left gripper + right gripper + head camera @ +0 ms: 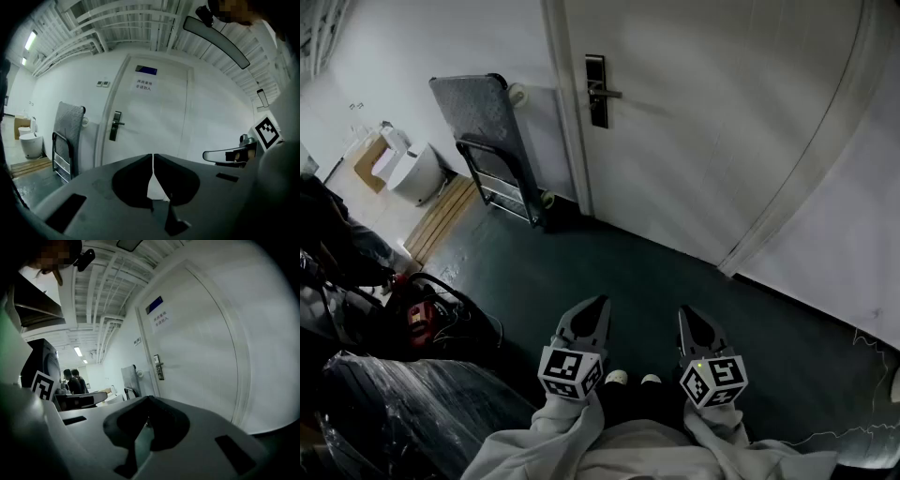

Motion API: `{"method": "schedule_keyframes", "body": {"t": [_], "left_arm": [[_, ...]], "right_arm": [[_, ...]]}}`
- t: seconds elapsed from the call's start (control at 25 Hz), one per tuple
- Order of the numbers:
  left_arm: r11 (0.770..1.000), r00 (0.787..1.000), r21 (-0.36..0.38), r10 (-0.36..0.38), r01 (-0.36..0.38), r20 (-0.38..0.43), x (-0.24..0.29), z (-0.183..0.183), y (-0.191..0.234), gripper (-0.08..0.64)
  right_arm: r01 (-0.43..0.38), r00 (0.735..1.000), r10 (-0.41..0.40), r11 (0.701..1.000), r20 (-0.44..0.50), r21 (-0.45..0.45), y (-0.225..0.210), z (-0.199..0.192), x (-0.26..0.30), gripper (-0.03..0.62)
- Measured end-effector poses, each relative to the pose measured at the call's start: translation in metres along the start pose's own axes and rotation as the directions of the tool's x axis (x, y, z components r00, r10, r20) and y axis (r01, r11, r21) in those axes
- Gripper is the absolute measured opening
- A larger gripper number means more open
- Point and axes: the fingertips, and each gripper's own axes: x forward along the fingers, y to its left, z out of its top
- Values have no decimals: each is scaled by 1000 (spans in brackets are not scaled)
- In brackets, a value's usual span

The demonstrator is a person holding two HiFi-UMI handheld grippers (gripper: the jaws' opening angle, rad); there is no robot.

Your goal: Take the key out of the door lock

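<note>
Left claw (pixel 597 304): clenched, tips pressed together (pixel 153 157), nothing between them, held low over the dark floor (pixel 609 267).
Right claw (pixel 689 315): clenched as well, tips meeting (pixel 147 400), empty, level with its partner.
Door lock (pixel 596 91): dark upright plate at the left edge of the white door (pixel 712 131), handle (pixel 609 93) sticking out to the right.
Key: too small to pick out from here; presumably in the plate below the handle.
Gap: both claws well apart from the door, approach not yet begun.
Beside the door: folded trolley (pixel 487 131) leaning on the wall, clear of the path.
Handling, as a guess: small, light, stiff metal, thin and smooth, so prone to slipping from a loose pinch.
Where to hold: flat bow of the key, pads squarely on both faces.
Next move calls for: opening one claw, closing in on the lock, turning the key to its neutral position if needed, then pulling straight out along the keyway.
Risk: angled pull jamming or bending the blade.
</note>
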Motion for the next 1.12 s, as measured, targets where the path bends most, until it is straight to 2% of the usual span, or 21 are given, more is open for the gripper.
{"method": "schedule_keyframes", "body": {"t": [0.24,0.76,0.92,1.12], "left_arm": [[1000,1000,0,-1,1,0,-1,0,6,20],[999,999,7,-31,31,-22,-7,-11,21,20],[1000,1000,7,-18,18,-25,-13,-11,29,20],[1000,1000,14,6,-5,-30,-12,-8,40,20]], "right_arm": [[10,999,-9,1000,-34,30,2,-10,5,52],[58,998,-58,997,-19,45,15,-24,11,52],[41,998,-39,998,-39,50,24,-30,15,52],[17,1000,-17,999,-21,32,29,-20,29,52]]}}
